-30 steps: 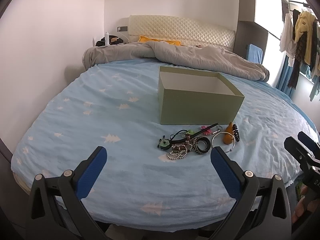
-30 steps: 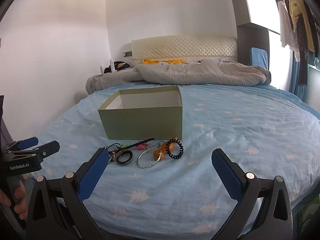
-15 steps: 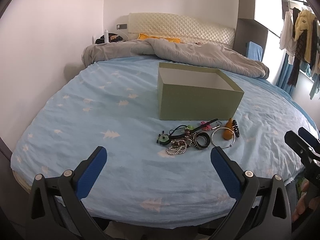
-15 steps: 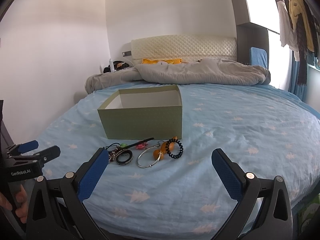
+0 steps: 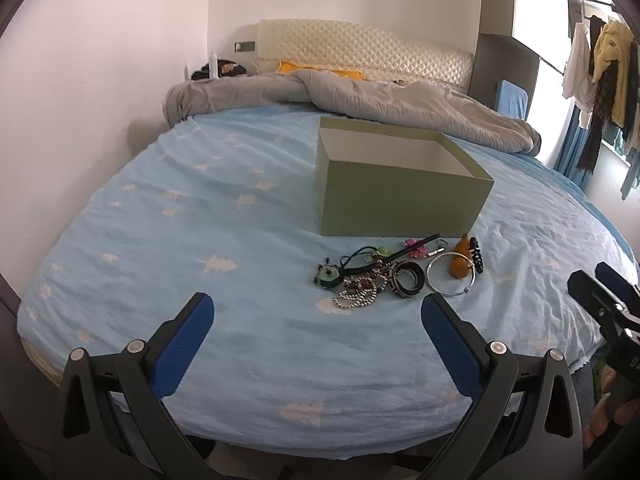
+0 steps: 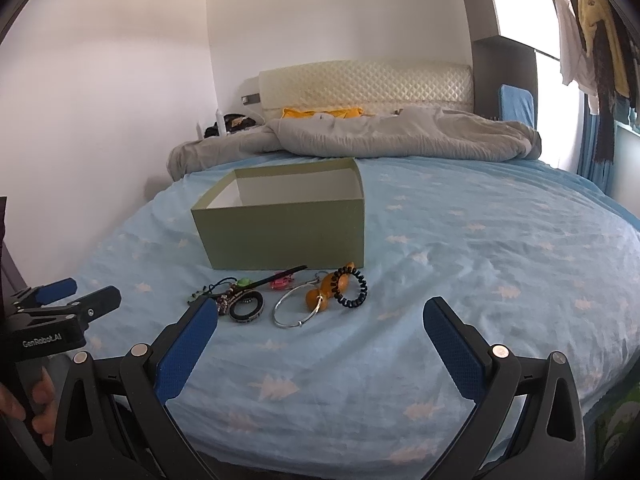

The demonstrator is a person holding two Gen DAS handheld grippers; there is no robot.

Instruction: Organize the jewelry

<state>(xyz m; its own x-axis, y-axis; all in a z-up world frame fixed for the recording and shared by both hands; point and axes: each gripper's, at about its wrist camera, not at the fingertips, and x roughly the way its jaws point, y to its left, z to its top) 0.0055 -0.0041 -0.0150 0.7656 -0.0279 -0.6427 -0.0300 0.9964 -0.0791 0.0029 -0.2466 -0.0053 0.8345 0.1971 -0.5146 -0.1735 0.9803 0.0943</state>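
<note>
Blue cotton bedsheet with white tree prints (image 5: 168, 240) takes up most of both views, and on it sits an olive-green open cardboard box (image 5: 396, 200) that looks empty, at least the bit of white inside I can see. Just in front of the box is the jewelry pile: a thin silver bangle (image 6: 298, 307), a black patterned bangle (image 5: 406, 279), a black coiled hair tie (image 6: 351, 289), a silver bead strand (image 5: 354, 296) and some smaller bits I can't make out.

Both hand-held grippers are spread wide and holding nothing, left gripper (image 5: 316, 344) and right gripper (image 6: 320, 346), hovering short of the pile. So I'd say nothing's sorted yet. Next move probably means reaching in and pinching one loose piece; the silver bangle looks easiest for the right.
</note>
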